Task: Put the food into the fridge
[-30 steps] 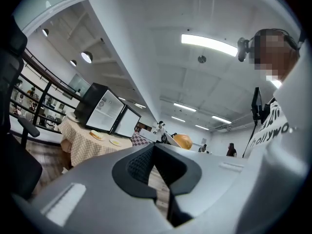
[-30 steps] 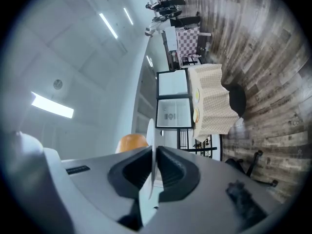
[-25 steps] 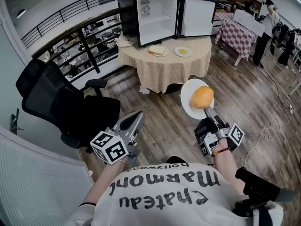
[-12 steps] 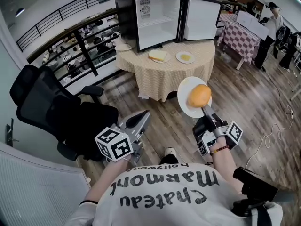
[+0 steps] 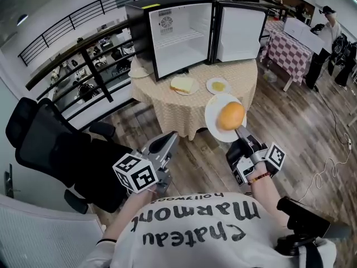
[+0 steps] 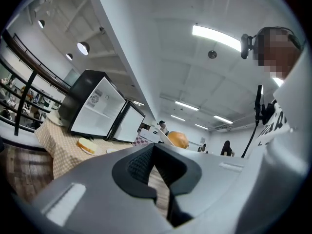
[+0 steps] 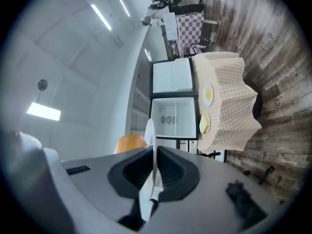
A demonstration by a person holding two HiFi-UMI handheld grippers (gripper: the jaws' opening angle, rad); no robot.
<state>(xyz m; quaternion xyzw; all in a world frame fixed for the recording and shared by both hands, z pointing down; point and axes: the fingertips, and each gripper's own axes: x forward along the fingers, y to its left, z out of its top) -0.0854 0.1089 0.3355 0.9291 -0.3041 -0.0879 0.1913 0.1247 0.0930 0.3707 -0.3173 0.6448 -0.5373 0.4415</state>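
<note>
My right gripper [image 5: 241, 132] is shut on the rim of a white plate [image 5: 213, 120] carrying a round orange bun [image 5: 230, 116], held level in front of me. In the right gripper view the plate's edge [image 7: 149, 130] stands pinched between the jaws, with the bun [image 7: 130, 141] to its left. My left gripper [image 5: 172, 137] is shut with nothing in it; its pads [image 6: 141, 165] meet at the tips. Ahead, the black fridge [image 5: 181, 35] stands on the round table [image 5: 240, 74] with its door [image 5: 240, 33] swung open, white inside.
On the checked cloth lie a plate with a sandwich [image 5: 184, 85], a plate with an egg [image 5: 218, 85] and another plate [image 5: 138, 72] at the left. A black office chair [image 5: 50, 149] stands left. A railing [image 5: 83, 49] runs behind. A person [image 5: 324, 35] stands far right.
Both grippers have moved forward toward the table and the fridge, which now look larger and closer. The plate with the bun stays held in the right gripper. The chair has slid leftward in view.
</note>
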